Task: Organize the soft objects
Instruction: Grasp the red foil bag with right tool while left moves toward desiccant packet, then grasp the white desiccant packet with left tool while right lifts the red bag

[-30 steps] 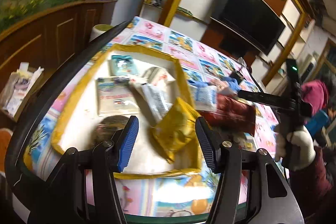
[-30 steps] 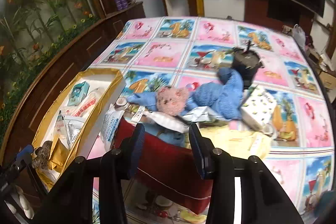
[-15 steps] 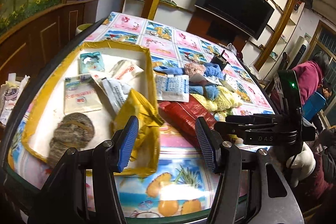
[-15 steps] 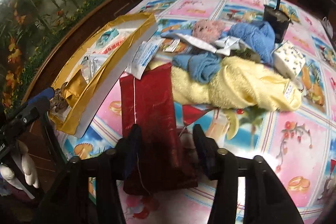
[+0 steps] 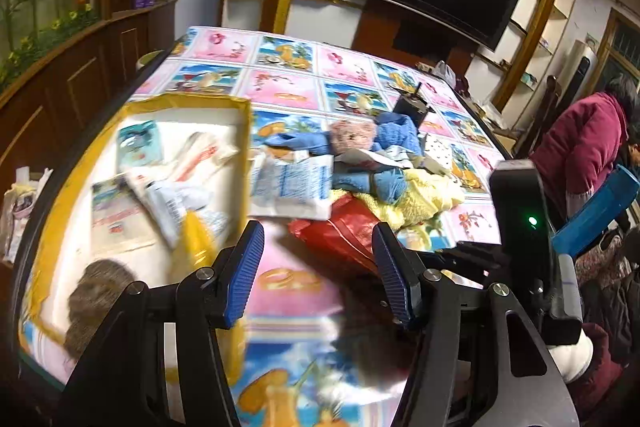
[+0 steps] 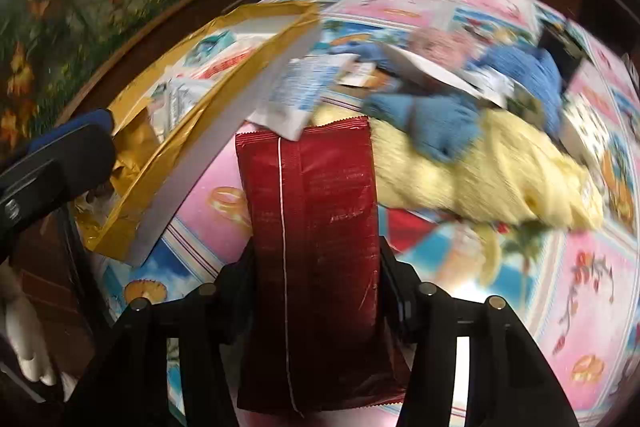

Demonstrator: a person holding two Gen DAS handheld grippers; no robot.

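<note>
A red foil packet (image 6: pixel 316 227) sits between the fingers of my right gripper (image 6: pixel 318 267), which is shut on it just above the table; it also shows in the left wrist view (image 5: pixel 340 231). My left gripper (image 5: pixel 318 277) is open and empty, low over the table beside the gold-edged box (image 5: pixel 240 103). The box (image 6: pixel 208 135) holds several packets, a yellow pouch (image 5: pixel 194 239) and a brown knit piece (image 5: pixel 94 297). A pile of soft things lies right of the box: a yellow towel (image 6: pixel 480 167), blue knitwear (image 6: pixel 440 115), a pink plush (image 5: pixel 352 137) and a white-blue packet (image 5: pixel 292 183).
The table has a pink and blue picture cloth (image 5: pixel 288 87). A black cup (image 5: pixel 412 105) and a patterned small box (image 5: pixel 436 151) stand behind the pile. A person in a maroon jacket (image 5: pixel 580 155) sits at the right. A wooden cabinet (image 5: pixel 80 79) runs along the left.
My right gripper has dropped onto the red packet and shut on it. My left gripper has swung right, from over the box to the table beside it, staying open.
</note>
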